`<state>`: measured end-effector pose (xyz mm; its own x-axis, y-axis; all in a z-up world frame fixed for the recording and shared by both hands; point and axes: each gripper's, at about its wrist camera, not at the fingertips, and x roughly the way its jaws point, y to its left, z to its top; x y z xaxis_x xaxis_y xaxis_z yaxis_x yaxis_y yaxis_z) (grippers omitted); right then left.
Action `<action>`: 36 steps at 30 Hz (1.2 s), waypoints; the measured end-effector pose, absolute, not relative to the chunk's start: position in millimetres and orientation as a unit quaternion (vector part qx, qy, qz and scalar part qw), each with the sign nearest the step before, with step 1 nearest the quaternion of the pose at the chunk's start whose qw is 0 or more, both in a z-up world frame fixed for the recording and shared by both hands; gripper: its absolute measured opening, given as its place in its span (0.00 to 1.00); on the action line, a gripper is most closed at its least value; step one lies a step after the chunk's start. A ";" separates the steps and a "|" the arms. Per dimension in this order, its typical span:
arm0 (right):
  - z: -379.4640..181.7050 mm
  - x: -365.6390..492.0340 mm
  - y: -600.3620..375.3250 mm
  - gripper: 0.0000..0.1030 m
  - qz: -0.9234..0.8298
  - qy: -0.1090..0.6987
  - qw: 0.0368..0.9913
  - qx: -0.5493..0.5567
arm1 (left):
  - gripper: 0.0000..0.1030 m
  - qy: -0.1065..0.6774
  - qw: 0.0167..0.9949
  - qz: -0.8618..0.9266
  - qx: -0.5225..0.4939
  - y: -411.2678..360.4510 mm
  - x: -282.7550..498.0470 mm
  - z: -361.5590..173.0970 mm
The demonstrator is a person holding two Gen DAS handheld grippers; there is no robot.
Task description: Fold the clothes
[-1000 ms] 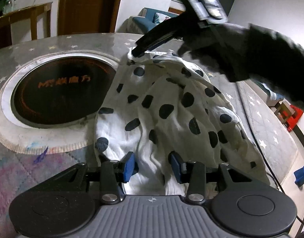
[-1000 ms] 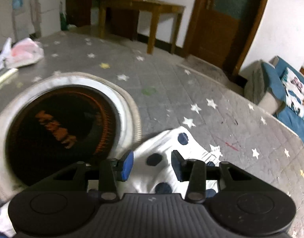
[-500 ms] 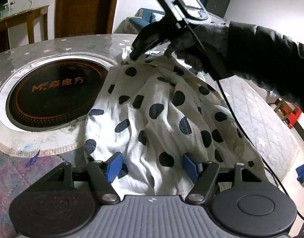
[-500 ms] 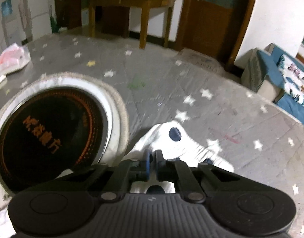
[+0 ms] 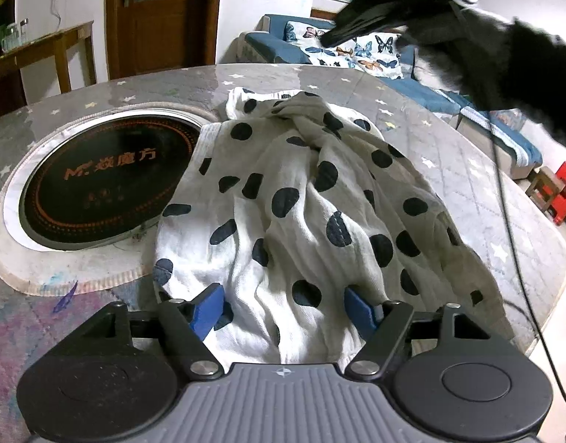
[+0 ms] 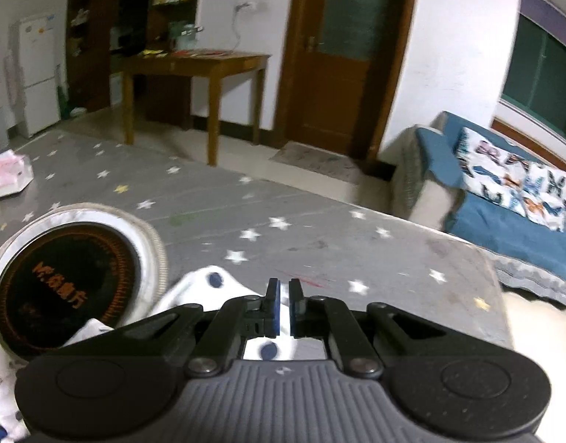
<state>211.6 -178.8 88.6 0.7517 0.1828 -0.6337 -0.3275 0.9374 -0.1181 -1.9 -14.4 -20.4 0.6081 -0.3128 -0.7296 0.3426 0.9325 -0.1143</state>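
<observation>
Polka-dot garment (image 5: 301,199) lies soft and limp between left gripper's (image 5: 283,308) just-widened jaws; right gripper (image 6: 282,308) lifts away pinched together, empty; hem corners look the best hold.

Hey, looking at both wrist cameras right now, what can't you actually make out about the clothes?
- Polka-dot garment, left wrist view: near hem hidden behind the left gripper.
- Same garment, right wrist view: mostly covered by the right gripper.
- Garment type: too crumpled to tell.
</observation>
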 end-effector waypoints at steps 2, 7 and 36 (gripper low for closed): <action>90.3 206.6 -192.1 0.04 0.126 0.325 0.931 -0.110 | 0.75 0.403 0.897 -0.180 0.024 -16.9 -2.2 -21.0; 81.4 202.7 -191.8 0.08 0.143 0.335 0.925 -0.103 | 0.77 0.403 0.897 -0.176 0.033 -20.9 -2.7 -21.8; 11.3 233.5 -97.5 0.02 0.207 0.392 0.888 -0.124 | 0.86 0.401 0.897 -0.184 0.027 -21.5 -2.2 -24.2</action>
